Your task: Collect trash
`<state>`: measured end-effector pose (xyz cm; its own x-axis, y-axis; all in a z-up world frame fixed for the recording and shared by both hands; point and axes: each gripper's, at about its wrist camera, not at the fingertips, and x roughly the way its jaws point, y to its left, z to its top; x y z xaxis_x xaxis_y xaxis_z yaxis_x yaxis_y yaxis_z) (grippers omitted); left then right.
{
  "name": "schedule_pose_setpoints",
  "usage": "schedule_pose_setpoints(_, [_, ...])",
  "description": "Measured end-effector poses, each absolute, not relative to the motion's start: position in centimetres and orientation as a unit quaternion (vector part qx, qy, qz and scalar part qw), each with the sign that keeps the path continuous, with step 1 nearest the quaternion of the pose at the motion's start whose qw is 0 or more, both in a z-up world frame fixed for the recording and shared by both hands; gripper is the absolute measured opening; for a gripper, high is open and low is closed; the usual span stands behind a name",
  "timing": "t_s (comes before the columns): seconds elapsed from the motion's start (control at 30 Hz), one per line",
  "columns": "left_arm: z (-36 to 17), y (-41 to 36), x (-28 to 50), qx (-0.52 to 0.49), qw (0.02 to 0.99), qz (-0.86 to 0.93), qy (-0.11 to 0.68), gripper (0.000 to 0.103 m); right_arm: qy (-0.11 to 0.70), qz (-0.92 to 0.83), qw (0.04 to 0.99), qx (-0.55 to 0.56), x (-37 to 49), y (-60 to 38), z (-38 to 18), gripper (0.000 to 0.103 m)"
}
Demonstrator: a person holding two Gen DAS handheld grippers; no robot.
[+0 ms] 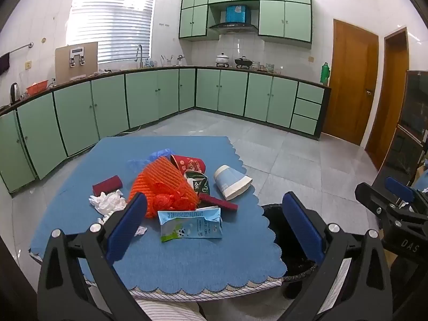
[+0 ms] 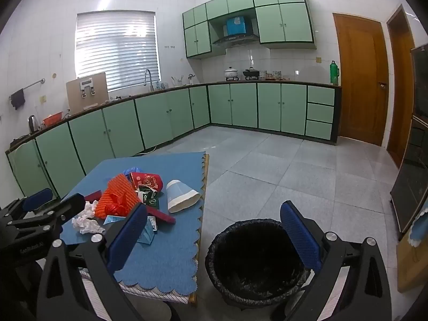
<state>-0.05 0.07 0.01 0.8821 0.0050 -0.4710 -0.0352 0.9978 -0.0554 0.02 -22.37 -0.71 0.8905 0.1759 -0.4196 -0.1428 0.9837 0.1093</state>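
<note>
Trash sits heaped on a blue tablecloth (image 1: 187, 262) in the lower middle of the left wrist view. At the left of the heap lies a dark red block (image 1: 107, 184), and just below it a crumpled white tissue (image 1: 108, 202). Right of these, an orange foam net (image 1: 157, 184) rises at the centre of the pile, with a blue plastic bag (image 1: 157, 155) showing behind it. Next to the net, a red paper cup (image 1: 191, 163) lies on its side, and a crushed green carton (image 1: 198, 182) rests just in front of it. A flattened light blue milk carton (image 1: 191, 223) lies nearest the camera, with a red strip (image 1: 218, 201) just above its right end. Furthest right on the cloth, a pale blue and white paper cup (image 1: 232, 182) lies tipped over near the scalloped edge.

Beyond that edge, low in the frame, stands a bin lined with a black bag (image 2: 256, 262), seen fully in the lower centre of the right wrist view.

The left gripper (image 1: 214, 230) hangs over the near part of the cloth, jaws spread wide and holding nothing. The right gripper (image 2: 214, 236) straddles the gap between table and bin, its jaws equally wide and empty.

Green kitchen cabinets (image 1: 149, 99) fill the background, with a wooden door (image 1: 350, 80) at the right.
</note>
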Motion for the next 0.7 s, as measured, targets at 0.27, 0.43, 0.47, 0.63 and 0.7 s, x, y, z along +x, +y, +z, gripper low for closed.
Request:
schedule_pose_setpoints(0.27, [-0.40, 0.18, 0.15, -0.027, 0.970, 0.013, 0.239, 0.098, 0.219, 0.082, 0.972, 0.037, 0.03, -22.37, -0.70, 0.097])
schedule_pose_setpoints(0.43, [-0.49, 0.37, 0.38, -0.028, 0.971, 0.015, 0.238, 0.098, 0.220, 0.082, 0.971, 0.037, 0.06, -22.38, -0.73, 0.097])
schedule_pose_setpoints(0.47, [-0.53, 0.42, 0.38, -0.028, 0.971, 0.015, 0.238, 0.098, 0.220, 0.081, 0.971, 0.038, 0.05, -22.40, -0.72, 0.097])
schedule_pose_setpoints(0.63, [-0.40, 0.31, 0.23, -0.026, 0.970, 0.014, 0.240, 0.098, 0.219, 0.081, 0.971, 0.038, 0.06, -22.35, -0.74, 0.097])
schedule_pose_setpoints(0.7, [-0.35, 0.20, 0.24, -0.025, 0.970, 0.015, 0.240, 0.098, 0.220, 0.081, 0.971, 0.038, 0.10, -22.36, -0.75, 0.097])
